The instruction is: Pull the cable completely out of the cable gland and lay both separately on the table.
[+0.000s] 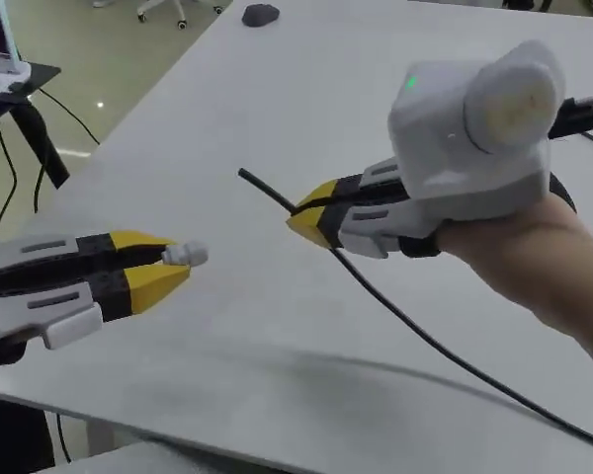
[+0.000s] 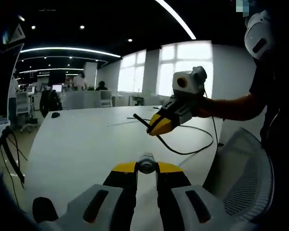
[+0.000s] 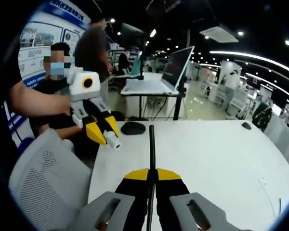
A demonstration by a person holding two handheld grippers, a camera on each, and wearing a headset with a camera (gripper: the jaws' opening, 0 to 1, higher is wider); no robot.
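A small white cable gland (image 1: 185, 255) sticks out from the yellow tips of my left gripper (image 1: 168, 265), which is shut on it above the table's near left. The gland (image 2: 147, 163) has no cable in it. My right gripper (image 1: 301, 219) is shut on the thin black cable (image 1: 415, 331) near its free end (image 1: 245, 177). The rest of the cable trails across the white table (image 1: 227, 355) to the right. In the right gripper view the cable (image 3: 151, 144) points straight ahead from my right gripper (image 3: 151, 172), with the gland (image 3: 114, 142) off to the left, apart from it.
A dark computer mouse (image 1: 261, 14) lies at the table's far end. A black-legged desk (image 1: 20, 89) stands on the left, past the table edge. A grey mesh chair (image 2: 245, 178) sits at the table's side. People stand in the background (image 3: 94, 48).
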